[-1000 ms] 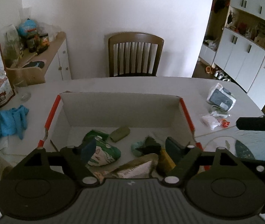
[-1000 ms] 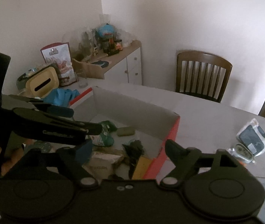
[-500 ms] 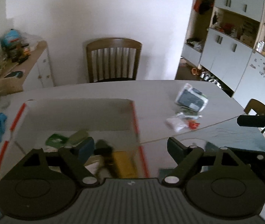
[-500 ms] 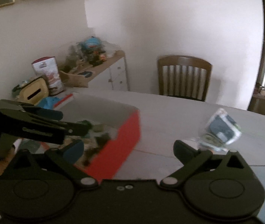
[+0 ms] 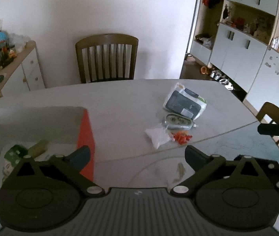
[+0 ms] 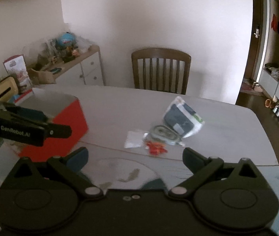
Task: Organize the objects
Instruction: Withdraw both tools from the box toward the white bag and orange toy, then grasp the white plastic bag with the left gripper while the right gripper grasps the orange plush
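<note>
Both grippers empty, facing loose items on the table

Far left: red-sided cardboard box [image 5: 85, 135], already holding a green packet [image 5: 14, 153]; likely the collection bin. Left gripper [image 5: 137, 154] and right gripper [image 6: 135, 154], fingers spread wide, grasping nothing, hover near. Centre-right, clustered: white bag [image 6: 134, 137], red pieces [image 6: 156, 147], oval case [image 6: 164, 133], dark pouch [image 6: 180, 118], seemingly unsorted. Pale grey table [image 5: 123, 102]; wooden chair [image 5: 107, 57] beyond, white cabinets [image 5: 237, 55] right.

Matt grey table top [image 5: 119, 98]; cardboard box [image 6: 68, 118] with red outer faces and plain grey inside; dark slatted wooden chair [image 5: 107, 57]; clear glossy plastic pouches [image 5: 184, 102]; matt black plastic gripper fingers [image 6: 194, 159]
</note>
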A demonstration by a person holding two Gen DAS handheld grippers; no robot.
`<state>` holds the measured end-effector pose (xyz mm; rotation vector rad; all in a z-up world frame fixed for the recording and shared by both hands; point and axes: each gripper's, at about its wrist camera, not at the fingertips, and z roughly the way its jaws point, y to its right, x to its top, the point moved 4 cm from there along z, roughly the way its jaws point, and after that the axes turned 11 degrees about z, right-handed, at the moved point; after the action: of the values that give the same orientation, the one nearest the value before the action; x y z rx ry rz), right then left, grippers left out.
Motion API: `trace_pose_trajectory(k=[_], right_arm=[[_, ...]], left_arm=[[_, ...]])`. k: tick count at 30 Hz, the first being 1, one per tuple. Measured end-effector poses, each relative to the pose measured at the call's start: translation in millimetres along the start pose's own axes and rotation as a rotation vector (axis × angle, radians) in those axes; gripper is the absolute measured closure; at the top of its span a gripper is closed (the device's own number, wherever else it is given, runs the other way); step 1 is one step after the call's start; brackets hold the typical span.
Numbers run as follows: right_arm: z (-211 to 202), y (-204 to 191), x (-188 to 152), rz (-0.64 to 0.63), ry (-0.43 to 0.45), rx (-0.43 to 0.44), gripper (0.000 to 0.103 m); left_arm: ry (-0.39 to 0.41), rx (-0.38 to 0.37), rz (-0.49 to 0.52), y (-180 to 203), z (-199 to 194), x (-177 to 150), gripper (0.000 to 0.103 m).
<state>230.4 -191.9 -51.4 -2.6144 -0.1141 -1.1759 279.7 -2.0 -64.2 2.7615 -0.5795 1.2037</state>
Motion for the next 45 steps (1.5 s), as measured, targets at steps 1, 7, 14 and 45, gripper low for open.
trace_pose_trajectory(k=[1,7,14,45], right_arm=[[3.6,6.6,-0.5,-0.005,-0.001,-0.001,0.001],[32.3,33.4,-2.9,-0.034,-0.02,0.004,0.001],[66.7,47.3,-8.7,-0.077,-0.041,0.019,0.002],[161.9,61.4,-18.9,-0.052,-0.123,0.103,0.037]], left_arm=[[-0.006,0.011,0.003,4.2,6.1,2.3,0.0],[-0.021,0.036,-0.011,24.2,46.6,16.8,0.0],[-0.045,0.065,-0.028,38.5,89.2,25.3,0.0],[-0.166,0.111,-0.107,29.9,182.0,9.4,0.0]])
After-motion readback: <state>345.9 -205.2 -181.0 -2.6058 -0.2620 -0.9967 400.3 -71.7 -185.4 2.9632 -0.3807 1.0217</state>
